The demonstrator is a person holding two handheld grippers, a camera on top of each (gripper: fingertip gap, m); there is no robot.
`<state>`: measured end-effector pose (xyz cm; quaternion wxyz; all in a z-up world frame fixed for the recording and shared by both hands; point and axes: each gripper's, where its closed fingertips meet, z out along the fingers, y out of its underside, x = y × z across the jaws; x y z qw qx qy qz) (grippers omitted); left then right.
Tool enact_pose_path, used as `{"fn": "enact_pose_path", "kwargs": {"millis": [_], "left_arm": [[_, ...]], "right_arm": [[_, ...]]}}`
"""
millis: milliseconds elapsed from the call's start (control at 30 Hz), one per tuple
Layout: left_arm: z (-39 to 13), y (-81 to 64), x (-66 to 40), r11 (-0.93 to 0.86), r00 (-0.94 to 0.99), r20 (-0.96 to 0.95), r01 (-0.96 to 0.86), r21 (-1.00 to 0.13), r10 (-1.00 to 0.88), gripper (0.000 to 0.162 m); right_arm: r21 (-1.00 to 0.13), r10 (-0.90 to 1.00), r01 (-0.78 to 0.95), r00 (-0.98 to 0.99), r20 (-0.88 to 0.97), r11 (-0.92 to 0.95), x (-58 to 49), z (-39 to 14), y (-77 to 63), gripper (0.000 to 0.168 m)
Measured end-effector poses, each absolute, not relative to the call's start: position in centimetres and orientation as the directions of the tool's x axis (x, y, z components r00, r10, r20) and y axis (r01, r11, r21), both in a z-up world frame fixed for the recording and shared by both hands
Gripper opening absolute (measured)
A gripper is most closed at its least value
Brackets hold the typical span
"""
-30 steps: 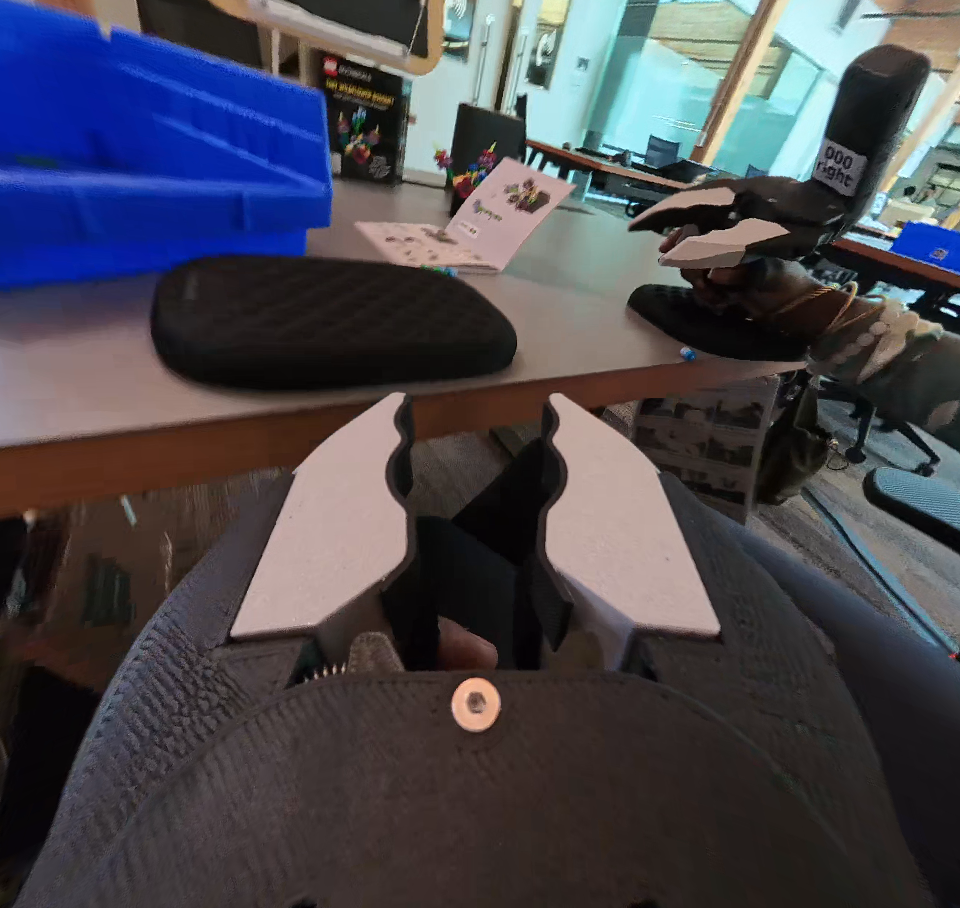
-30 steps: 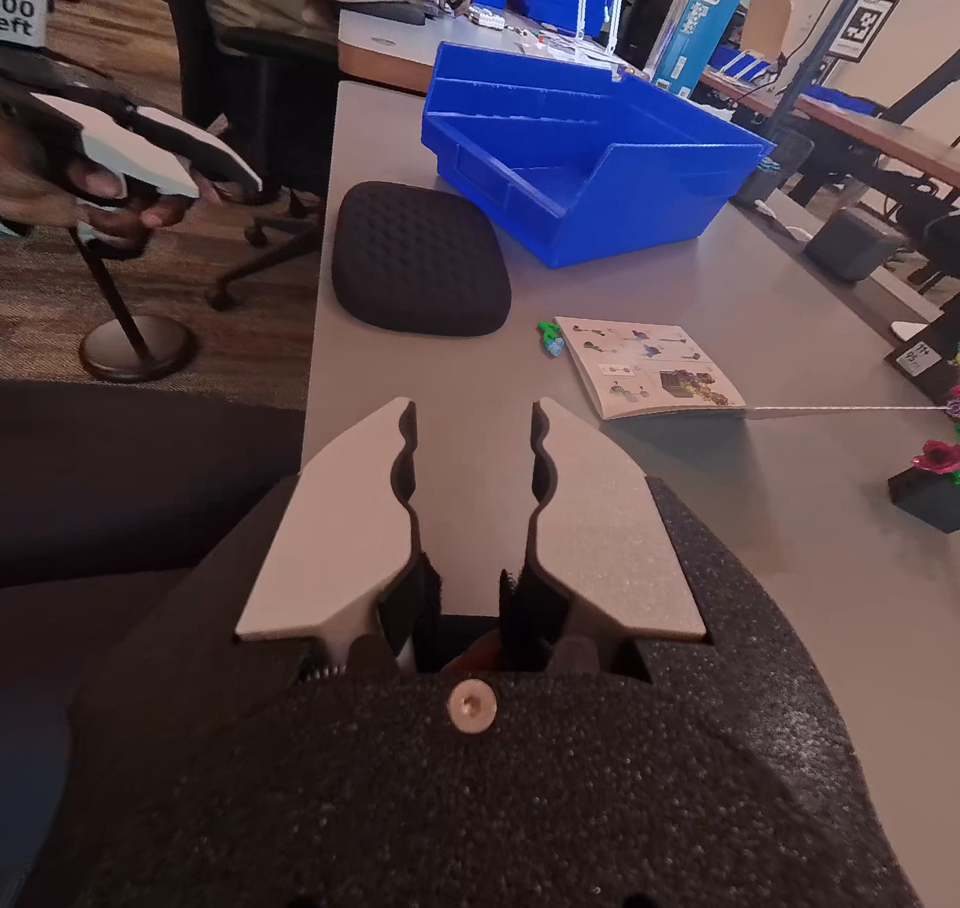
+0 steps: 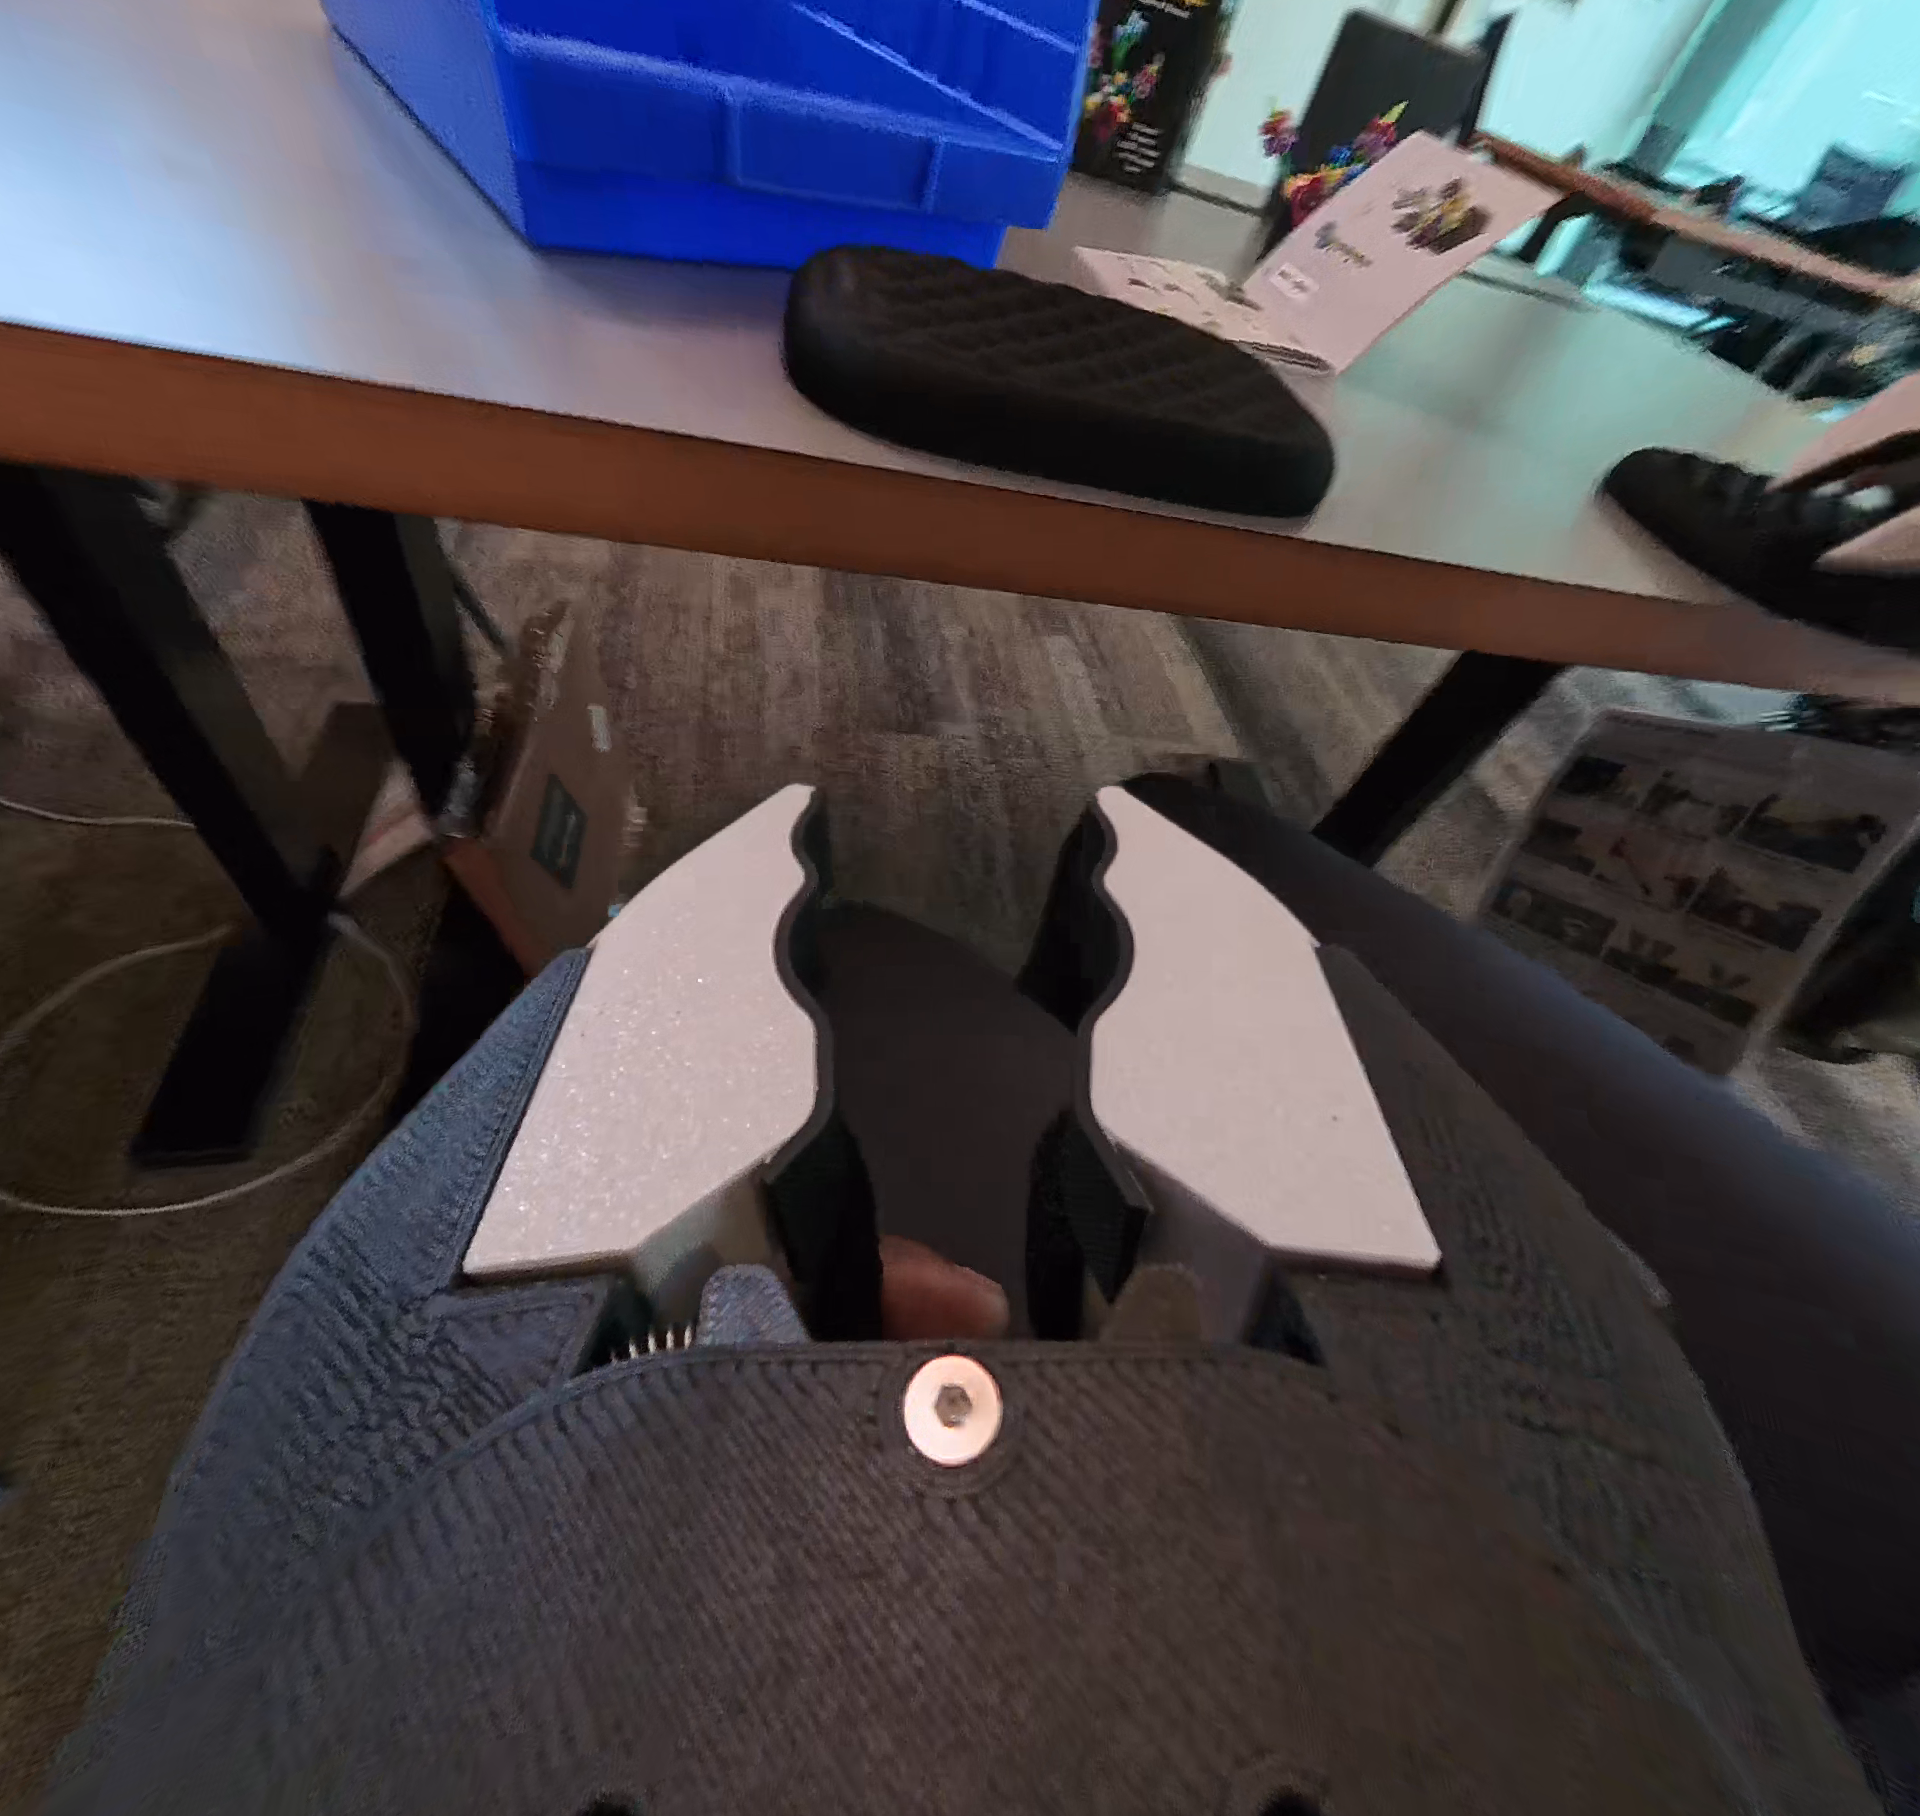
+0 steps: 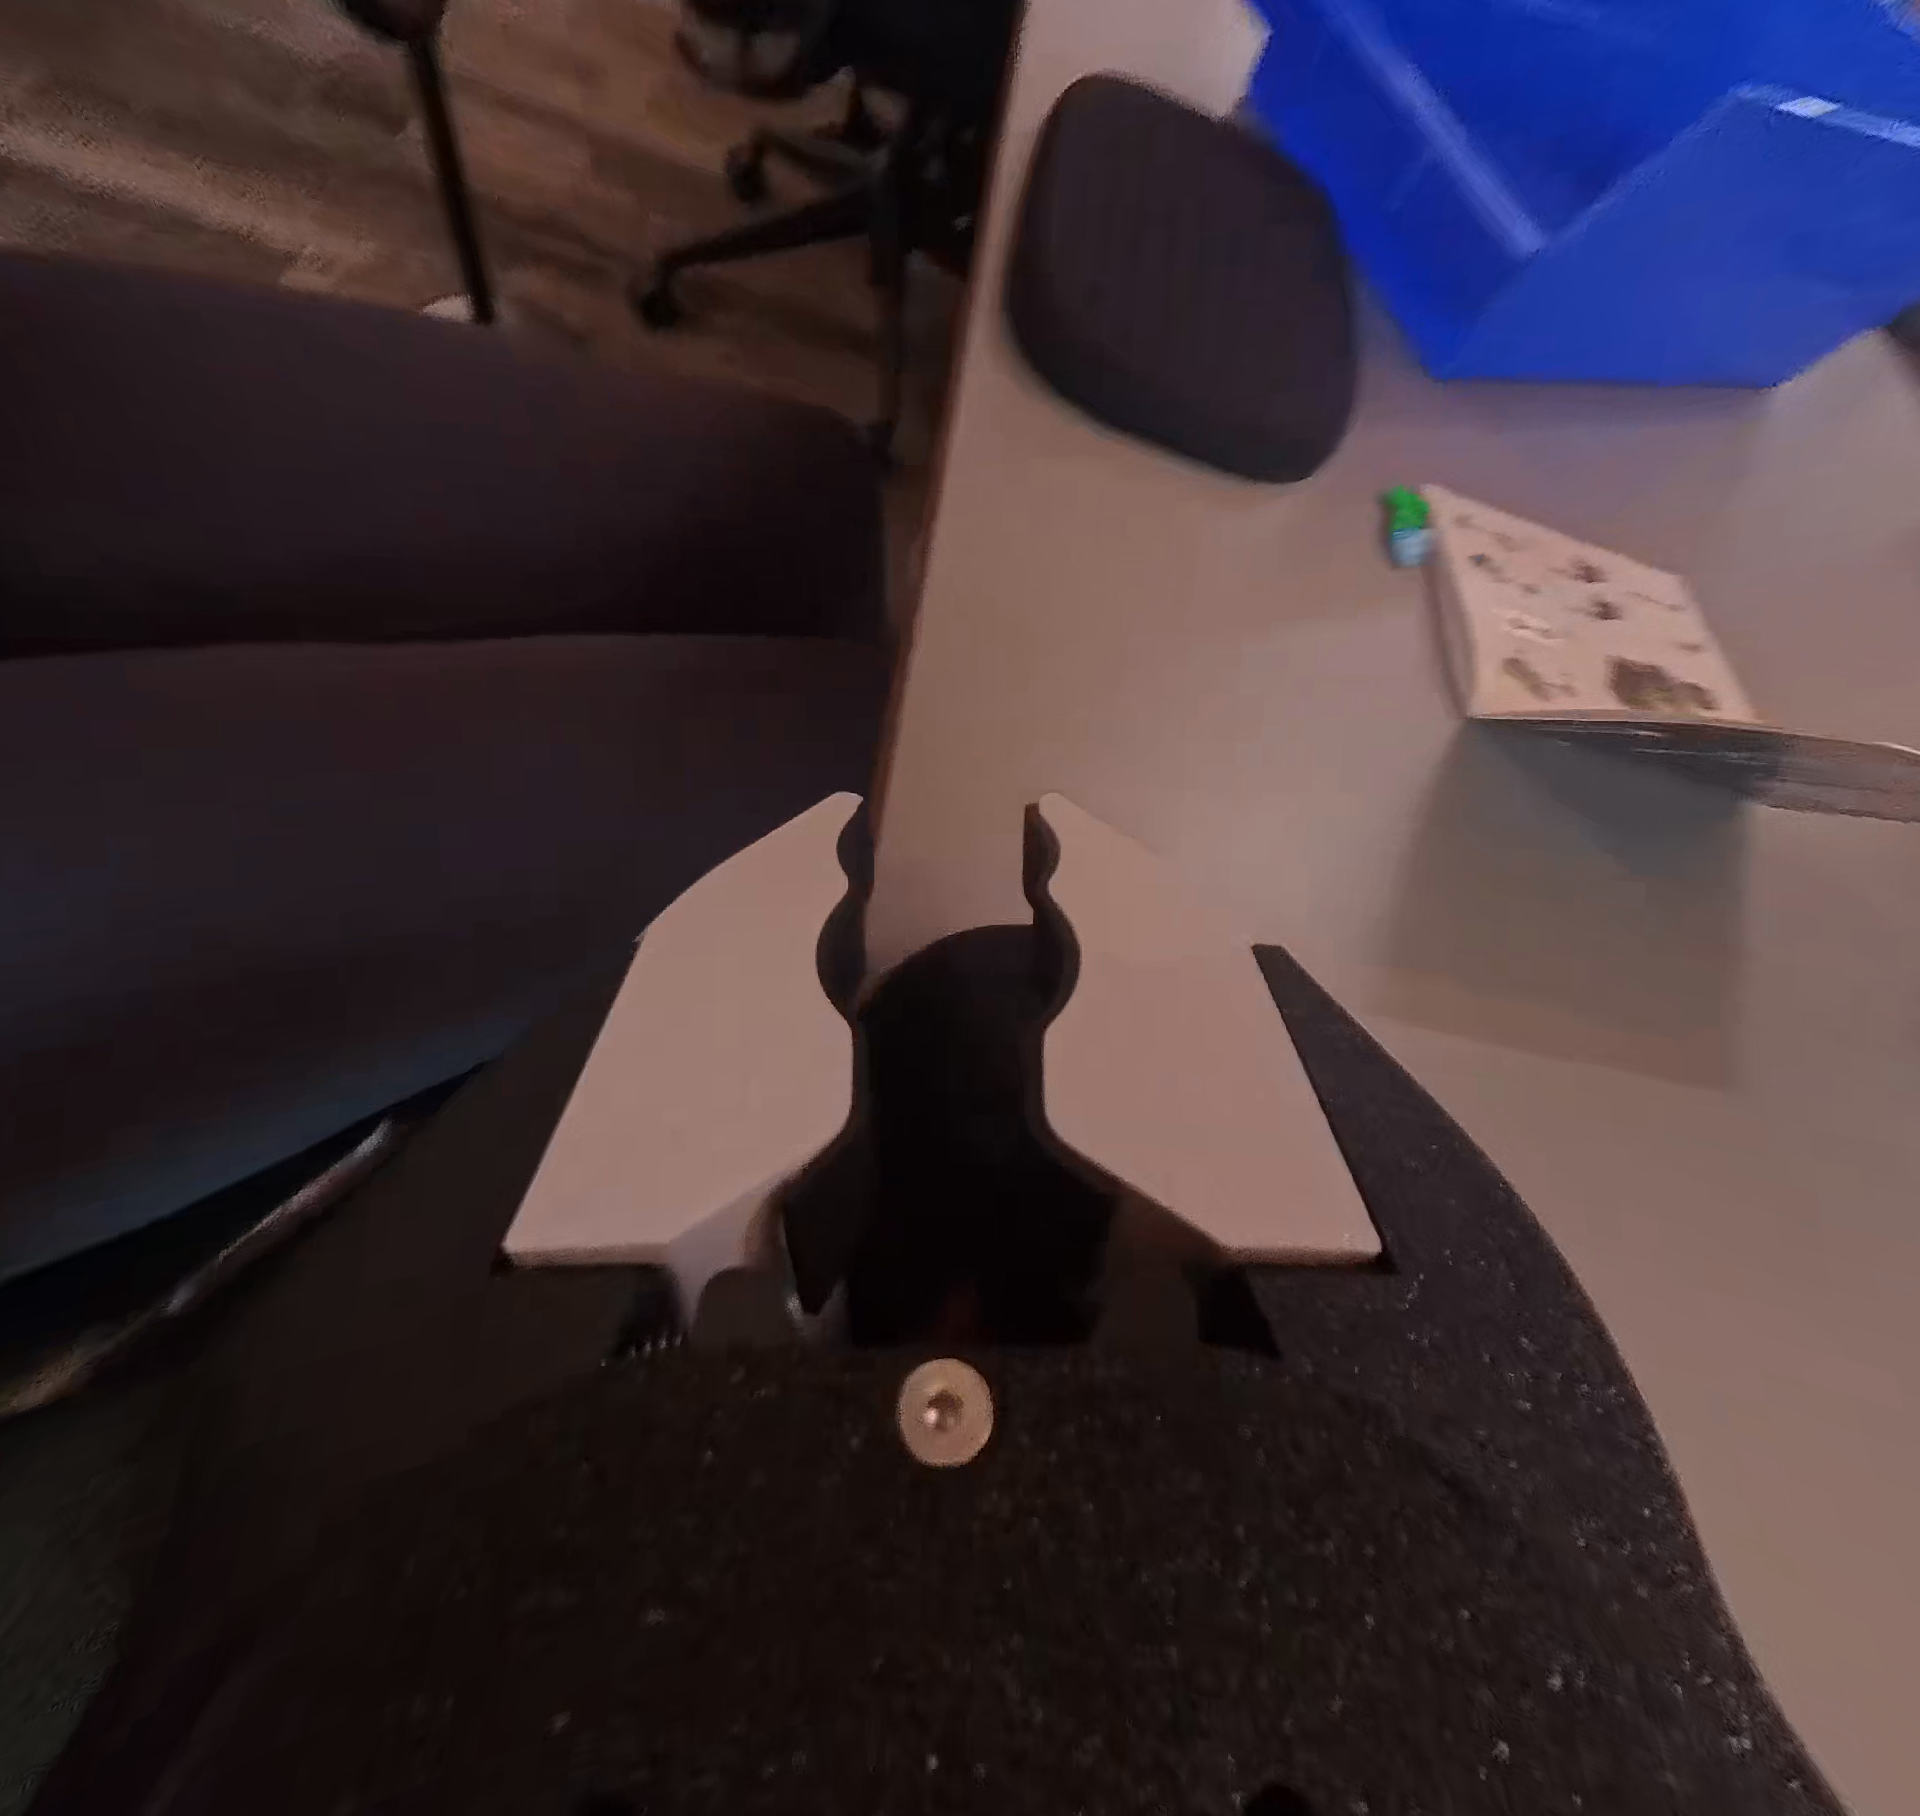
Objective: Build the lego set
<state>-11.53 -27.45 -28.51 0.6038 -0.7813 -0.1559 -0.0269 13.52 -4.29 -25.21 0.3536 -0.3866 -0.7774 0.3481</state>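
Box [image 3: 1148, 52]: black, printed, at 12 o'clock behind blue bin [image 3: 727, 73].
Left gripper [image 3: 951, 831]: jaws apart, empty, below table edge [image 3: 727, 488].
Right gripper [image 4: 951, 821]: narrow gap, empty.

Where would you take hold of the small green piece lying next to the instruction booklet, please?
Grip the small green piece across its narrow width, coming straight down from above with the right tool. It lies low on the table, right against the booklet on one side, so a side approach looks blocked there. Blur hides its exact shape.
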Motion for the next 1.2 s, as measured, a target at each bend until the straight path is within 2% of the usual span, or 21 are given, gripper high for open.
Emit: {"fn": "enact_pose_path", "kwargs": {"millis": [167, 300, 367, 400, 467, 567, 833, 967, 1067, 1200], "left_arm": [[-28.1, -29.3, -14.8, -0.213, 0.909, 0.078, 0.178, -0.961, 0.410, 0.048], [-28.4, -31.0, -16.3, -0.250, 0.873, 0.058, 0.202, -0.947, 0.485, 0.055], [-28.4, -35.2, -19.2, -0.301, 0.755, -0.063, 0.182, -0.936, 0.653, 0.056], [-27.9, -37.9, -20.4, -0.265, 0.671, -0.068, 0.196, -0.944, 0.738, 0.056], [-26.6, -42.2, -21.1, -0.077, 0.572, 0.066, 0.222, -0.972, 0.817, 0.055], [-25.7, -45.8, -21.7, 0.141, 0.516, 0.256, 0.251, -0.958, 0.817, 0.055], [-26.2, -45.2, -21.7, 0.078, 0.568, 0.201, 0.234, -0.969, 0.798, 0.055], [-27.4, -45.3, -21.2, 0.034, 0.599, 0.200, 0.276, -0.961, 0.775, 0.079], [-28.4, -45.9, -20.3, -0.001, 0.613, 0.210, 0.326, -0.945, 0.762, 0.090], [-29.3, -47.9, -19.1, -0.035, 0.586, 0.191, 0.351, -0.936, 0.787, 0.118]], "right_arm": [[-0.846, 0.884, 0.263, -0.213, 0.417, 0.463, 12.9, -23.0, -1.7, 0.028], [-0.732, 0.768, 0.255, -0.074, 0.636, 0.631, 12.9, -22.7, -0.9, 0.027], [-0.679, 0.722, 0.292, -0.063, 0.689, 0.674, 12.8, -23.2, -0.7, 0.027], [-0.678, 0.720, 0.297, -0.055, 0.691, 0.673, 12.8, -23.2, -0.6, 0.027], [-0.716, 0.749, 0.282, -0.013, 0.662, 0.638, 12.9, -22.5, -0.1, 0.026], [-0.783, 0.799, 0.249, 0.057, 0.599, 0.569, 13.1, -21.4, 0.8, 0.026], [-0.776, 0.777, 0.286, 0.139, 0.614, 0.562, 13.2, -21.1, 2.1, 0.031], [-0.804, 0.791, 0.273, 0.187, 0.582, 0.528, 13.3, -20.6, 2.7, 0.033], [-0.825, 0.809, 0.255, 0.195, 0.555, 0.505, 13.5, -20.3, 2.9, 0.036], [-0.862, 0.825, 0.143, 0.250, 0.508, 0.487, 14.2, -18.5, 2.9, 0.039]]}}
